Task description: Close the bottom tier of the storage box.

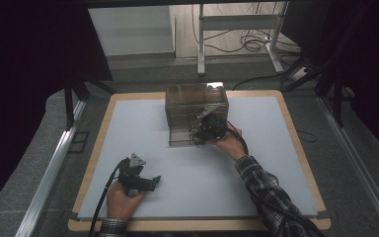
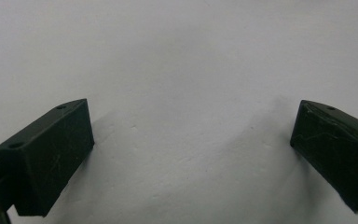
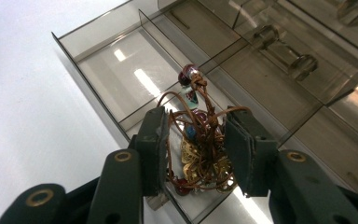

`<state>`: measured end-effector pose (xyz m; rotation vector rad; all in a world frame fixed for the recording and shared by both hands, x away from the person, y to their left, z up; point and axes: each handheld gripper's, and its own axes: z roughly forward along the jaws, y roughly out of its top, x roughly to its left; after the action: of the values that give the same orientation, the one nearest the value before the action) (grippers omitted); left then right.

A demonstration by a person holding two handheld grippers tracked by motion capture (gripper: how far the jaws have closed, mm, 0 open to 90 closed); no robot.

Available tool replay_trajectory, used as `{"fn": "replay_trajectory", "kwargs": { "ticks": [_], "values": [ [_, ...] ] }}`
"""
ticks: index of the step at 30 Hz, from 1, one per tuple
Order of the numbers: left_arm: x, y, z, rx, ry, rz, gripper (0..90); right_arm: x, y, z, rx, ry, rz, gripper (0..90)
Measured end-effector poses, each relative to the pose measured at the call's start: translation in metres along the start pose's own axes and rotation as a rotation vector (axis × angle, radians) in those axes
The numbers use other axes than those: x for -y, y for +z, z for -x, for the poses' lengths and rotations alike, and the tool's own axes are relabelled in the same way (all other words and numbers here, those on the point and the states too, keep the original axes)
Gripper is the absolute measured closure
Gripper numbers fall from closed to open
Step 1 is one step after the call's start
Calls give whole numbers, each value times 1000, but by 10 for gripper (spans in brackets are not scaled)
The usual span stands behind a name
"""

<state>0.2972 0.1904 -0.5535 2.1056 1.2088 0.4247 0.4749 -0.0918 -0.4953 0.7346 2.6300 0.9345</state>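
Observation:
A tangle of brown cord jewellery (image 3: 200,140) with dark red beads and gold pieces lies in a near compartment of a pulled-out smoky clear drawer (image 3: 89,80). The drawer belongs to a small clear plastic drawer cabinet (image 1: 196,101) at the far middle of the white mat. My right gripper (image 3: 193,144) reaches down into that compartment, its jaws open on either side of the tangle, close to the cords. In the high view the right gripper (image 1: 198,134) sits at the drawer's front. My left gripper (image 1: 155,181) rests low over the mat near the front left, open (image 2: 191,140) and empty.
The white mat (image 1: 143,123) covers a wood-edged table. The drawer's neighbouring compartment (image 3: 121,70) holds nothing. Closed drawers with clear handles (image 3: 303,63) sit beyond it. A table frame and cables (image 1: 246,42) stand on the floor behind.

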Motion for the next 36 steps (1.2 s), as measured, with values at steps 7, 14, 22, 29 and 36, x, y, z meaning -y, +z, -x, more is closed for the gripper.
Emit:
{"fn": "replay_trajectory", "kwargs": {
  "ticks": [7, 14, 22, 29, 36],
  "values": [
    [0, 0, 0, 1, -2, 1, 0, -2, -8, -2, 0, -6, -3, 566],
    [0, 0, 0, 1, -1, 1, 0, -1, -17, -3, -1, -14, 16, 562],
    [0, 0, 0, 0, 2, -1, 0, 3, -27, -7, -15, -18, 37, 572],
    [0, 0, 0, 1, -1, 1, 0, 11, -33, -11, -38, -17, 51, 643],
    [0, 0, 0, 1, -1, 0, 0, 20, -34, -15, -54, -20, 50, 653]
  ]
}}
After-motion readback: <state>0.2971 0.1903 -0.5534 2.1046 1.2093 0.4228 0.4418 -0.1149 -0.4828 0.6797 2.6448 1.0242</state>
